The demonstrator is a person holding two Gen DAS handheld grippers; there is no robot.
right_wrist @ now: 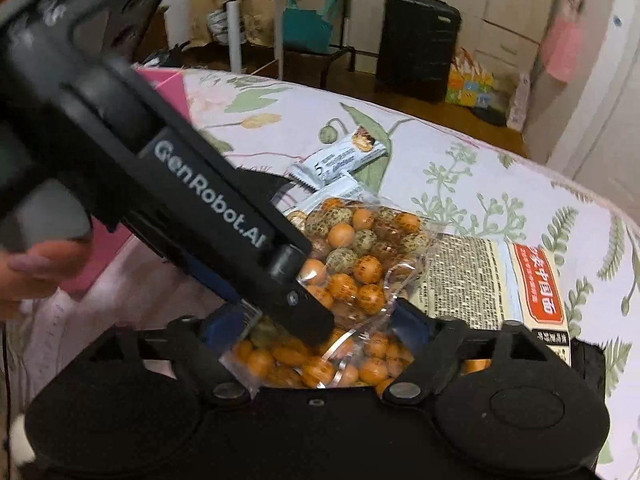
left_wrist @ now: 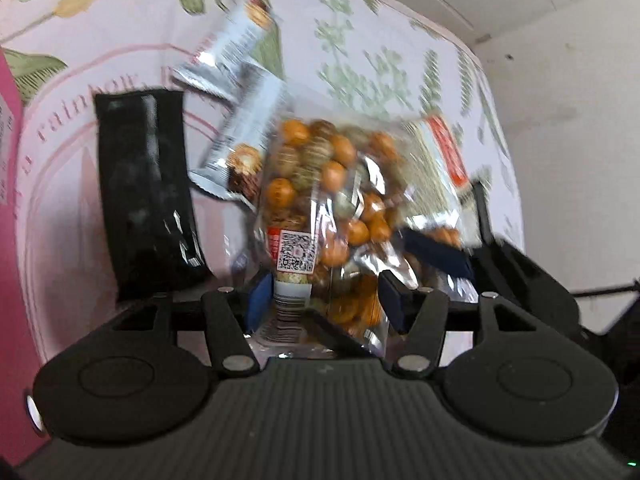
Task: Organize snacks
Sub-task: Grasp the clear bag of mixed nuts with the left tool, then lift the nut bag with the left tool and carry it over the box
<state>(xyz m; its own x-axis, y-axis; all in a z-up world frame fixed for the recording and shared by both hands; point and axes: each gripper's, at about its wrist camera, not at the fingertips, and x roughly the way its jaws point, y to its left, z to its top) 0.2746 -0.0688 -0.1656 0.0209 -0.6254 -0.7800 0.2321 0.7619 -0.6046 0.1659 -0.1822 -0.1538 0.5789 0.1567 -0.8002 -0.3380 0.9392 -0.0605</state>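
**Left wrist view: nut bag caught between both grippers on the floral cloth**

One clear plastic bag of orange and speckled green coated nuts (left_wrist: 320,184) lay on the pink floral printed cloth (left_wrist: 360,40). It carried a white label with a QR code and a barcode. The left gripper (left_wrist: 326,298) had its blue pads pressed against the near end of this bag, its jaws partly closed on it. The right gripper (right_wrist: 324,322) stood wide, with the same bag lying between its pads but not squeezed.

Counted around the bag: two white foil snack bar wrappers (left_wrist: 236,46), stacked crosswise at eleven o'clock. One glossy black flat packet (left_wrist: 148,184) lay at nine o'clock. One pale noodle packet with a red label (right_wrist: 500,280) lay at three o'clock, its Chinese characters partly legible as "中国面". A pink box (left_wrist: 10,220) stood at the nine o'clock edge; its contents could not be seen.

White lettering on the left gripper's body read "GenRobot.AI". The cloth's print showed "rainbow". A person's hand (right_wrist: 24,276) gripped the left handle.
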